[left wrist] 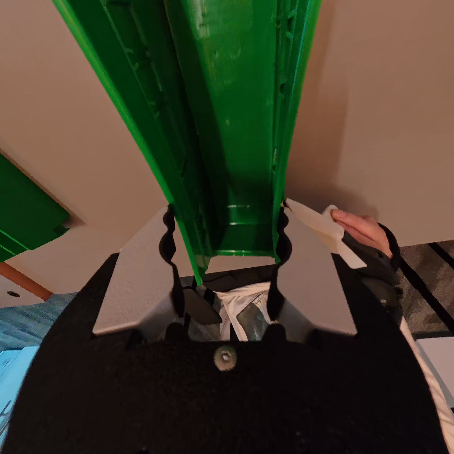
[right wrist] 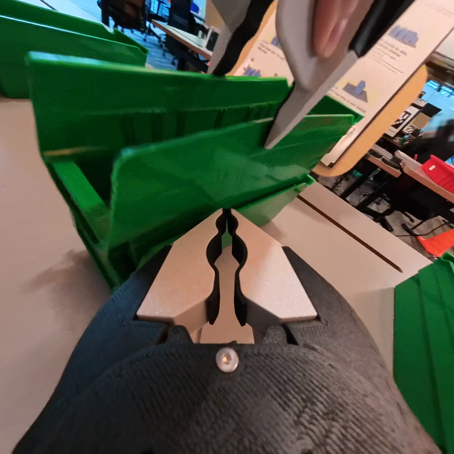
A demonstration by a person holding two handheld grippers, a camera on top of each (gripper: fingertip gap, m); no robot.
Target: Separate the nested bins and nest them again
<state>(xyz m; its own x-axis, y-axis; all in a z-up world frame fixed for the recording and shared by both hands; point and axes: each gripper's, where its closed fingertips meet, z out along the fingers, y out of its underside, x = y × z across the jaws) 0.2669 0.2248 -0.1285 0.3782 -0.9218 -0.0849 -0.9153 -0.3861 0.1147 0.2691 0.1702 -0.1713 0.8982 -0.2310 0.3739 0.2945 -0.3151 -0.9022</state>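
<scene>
Left claw [left wrist: 226,235], low in the left wrist view, has its two black-lined fingers spread wide, one on each outer side of a narrow green bin [left wrist: 221,110] that runs from between them up to the top edge of the frame. Its pads touch the bin's rims, so it grips the bin across its width. That bin hangs over the beige counter [left wrist: 380,110], open side toward the camera. At right centre the person's right hand [left wrist: 361,228] holds the pale finger of the other claw just beside the bin's rim. Another green bin [left wrist: 27,216] lies at the left edge, partly cut off.

Right claw [right wrist: 226,213], at the centre of the right wrist view, is clenched, its tips pinching the lower edge of a green bin wall [right wrist: 208,169] (motion blur softens the exact contact). Behind that wall stands a second, outer green bin [right wrist: 147,103], with the pinched one tilted inside it. In the upper right the left claw's pale finger [right wrist: 292,110] comes down across both bins, with a blurred hand [right wrist: 331,27] above it. More green bins [right wrist: 61,36] sit at the upper left, one more piece of green plastic [right wrist: 427,331] at the right edge. A red bin [right wrist: 439,172] rests on a farther desk.
</scene>
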